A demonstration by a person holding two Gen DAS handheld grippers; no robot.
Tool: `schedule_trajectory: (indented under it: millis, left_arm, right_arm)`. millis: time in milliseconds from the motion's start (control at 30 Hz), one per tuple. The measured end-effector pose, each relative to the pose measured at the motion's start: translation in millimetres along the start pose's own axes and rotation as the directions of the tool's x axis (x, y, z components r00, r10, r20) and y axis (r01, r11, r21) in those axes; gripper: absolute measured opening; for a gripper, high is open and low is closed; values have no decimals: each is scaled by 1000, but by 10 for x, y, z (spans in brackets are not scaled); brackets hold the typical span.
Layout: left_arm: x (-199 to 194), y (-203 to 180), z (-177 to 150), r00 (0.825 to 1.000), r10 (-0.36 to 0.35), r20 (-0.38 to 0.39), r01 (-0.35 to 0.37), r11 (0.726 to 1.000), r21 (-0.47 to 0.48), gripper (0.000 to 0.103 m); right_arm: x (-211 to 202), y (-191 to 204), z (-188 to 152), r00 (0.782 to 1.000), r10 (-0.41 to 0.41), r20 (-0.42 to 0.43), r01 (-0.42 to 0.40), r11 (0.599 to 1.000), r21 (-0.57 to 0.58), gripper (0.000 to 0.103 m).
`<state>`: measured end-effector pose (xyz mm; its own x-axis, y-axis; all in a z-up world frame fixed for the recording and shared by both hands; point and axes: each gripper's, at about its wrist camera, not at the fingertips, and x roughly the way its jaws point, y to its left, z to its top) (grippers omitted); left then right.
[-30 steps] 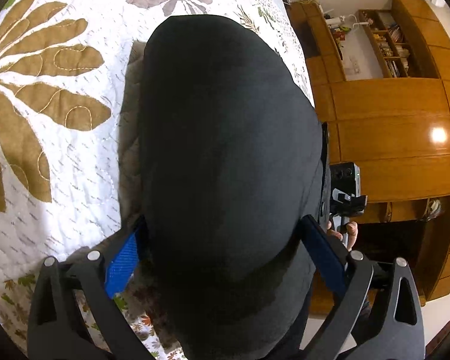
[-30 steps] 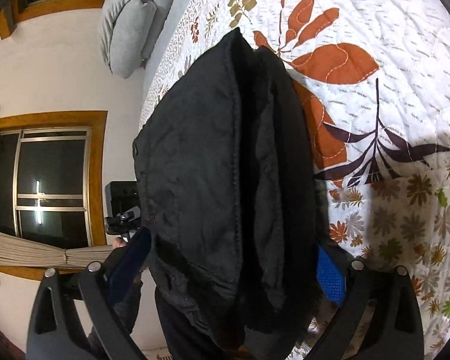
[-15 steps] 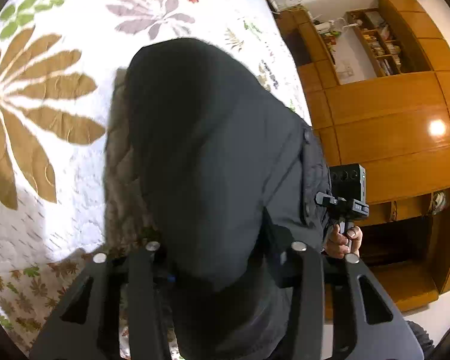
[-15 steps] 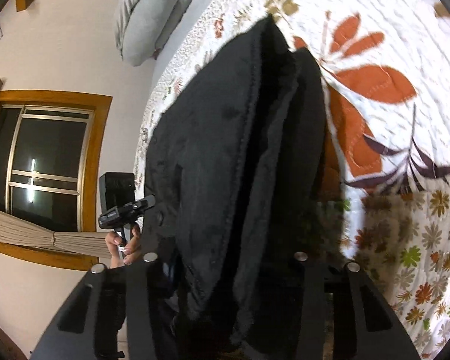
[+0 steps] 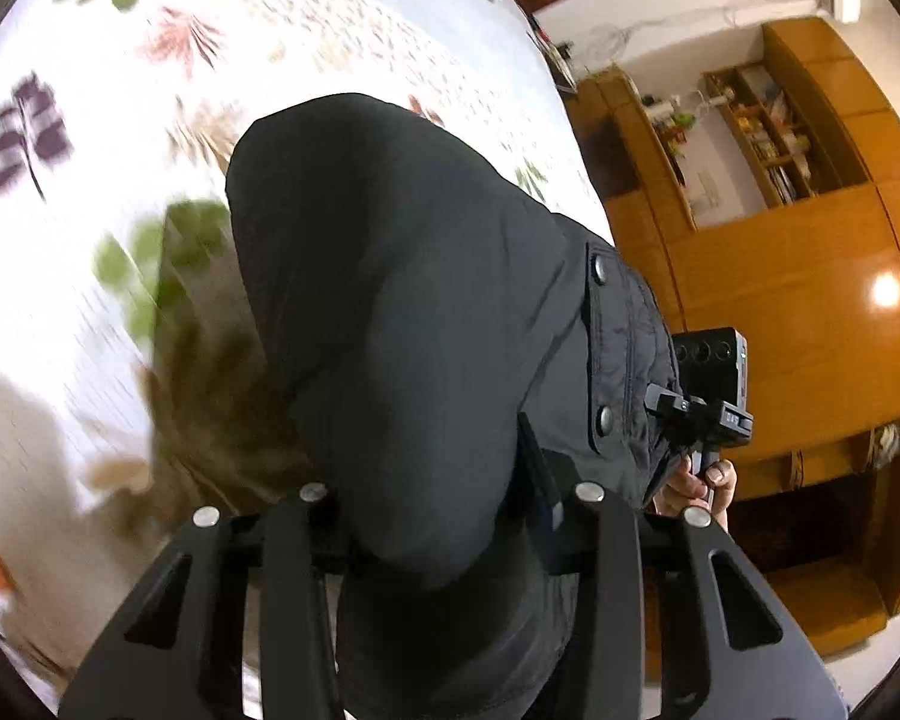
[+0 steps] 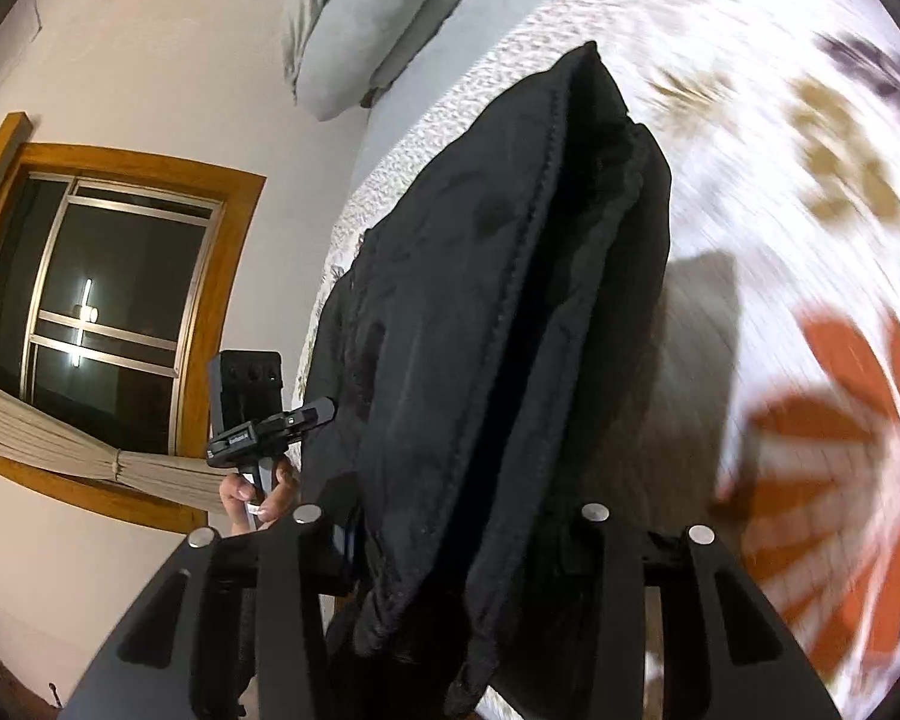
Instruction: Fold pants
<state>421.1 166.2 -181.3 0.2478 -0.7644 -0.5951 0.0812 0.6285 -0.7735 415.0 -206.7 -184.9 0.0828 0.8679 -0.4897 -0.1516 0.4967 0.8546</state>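
The black pants (image 5: 414,324) hang folded over my left gripper (image 5: 444,516), which is shut on the cloth; its fingertips are hidden under the fabric. In the right wrist view the same pants (image 6: 510,312) show as layered folds with a seam, and my right gripper (image 6: 450,540) is shut on them too. Both grippers hold the pants above the floral quilt (image 5: 90,120). Each view shows the other gripper (image 5: 708,396) in a hand at the pants' far side (image 6: 252,414).
The quilt covers a bed (image 6: 810,240) with grey pillows (image 6: 366,18) at its head. A wooden wardrobe and shelves (image 5: 798,276) stand beside the bed. A window with a tied curtain (image 6: 90,300) is on the wall.
Both grippers have closed from open onto the pants. The pants have been lifted and carried across the quilt; the quilt pattern below has shifted and is blurred.
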Motion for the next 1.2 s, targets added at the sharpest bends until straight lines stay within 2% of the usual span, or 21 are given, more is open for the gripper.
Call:
schedule_trajectory:
  millis: [233,400,467,700,800,833,867,933,967,1033,1100,1200]
  left_arm:
    - [-122,511,674,999,36,10,-36,996,-77,38]
    - [-27,869,854,996,82,-25,-84,989,-122,41]
    - [-6,923,887,997,79,-29,-81,989,-123,44]
    - [116,939,826,997,76,-34,-80,989,-127,54]
    - [139,974,809,995,95,-24,-98,985,-142,65]
    - [113,965,800,995,98,-15,-100,985,-140,65]
    - [49,917,791,994,106,8,-104,985,-134,66]
    - [-138,850,768,995,79,57,-71,990,-122,78]
    - [-236,795,742,994,78,80,-69,991,-112,78]
    - [-376,687,663,986,116,116,-108,992,-67,84]
    - [-496,636,546,966,196,167,-190,980,-51,87]
    - [-567,635,408,962,193,191,-185,981,-63,88]
  right_arm:
    - [623,129,808,999,-33,-30,33,999,0,43]
    - [966,-102,1017,996,-65,-66,67,997,25,43]
    - [1014,-217,1034,996,-66,-67,69,997,43,43]
    - [1150,-298,1090,995,-51,-82,56,997,53,46]
    - [1233,-307,1104,994,-71,-82,76,995,62,60]
    - [1234,-333,1088,994,-79,-81,84,995,62,63]
    - [1196,-344,1082,995,-72,-75,77,995,67,65]
    - [1077,-287,1077,998,-58,-32,60,995,85,73]
    - [978,-265,1057,999,-45,-4,45,995,91,75]
    - [837,-239,1031,996,-76,37,73,994,86,81]
    - [701,-197,973,991,-113,76,107,991,79,82]
    - [632,-97,834,988,-124,93,119,991,55,82]
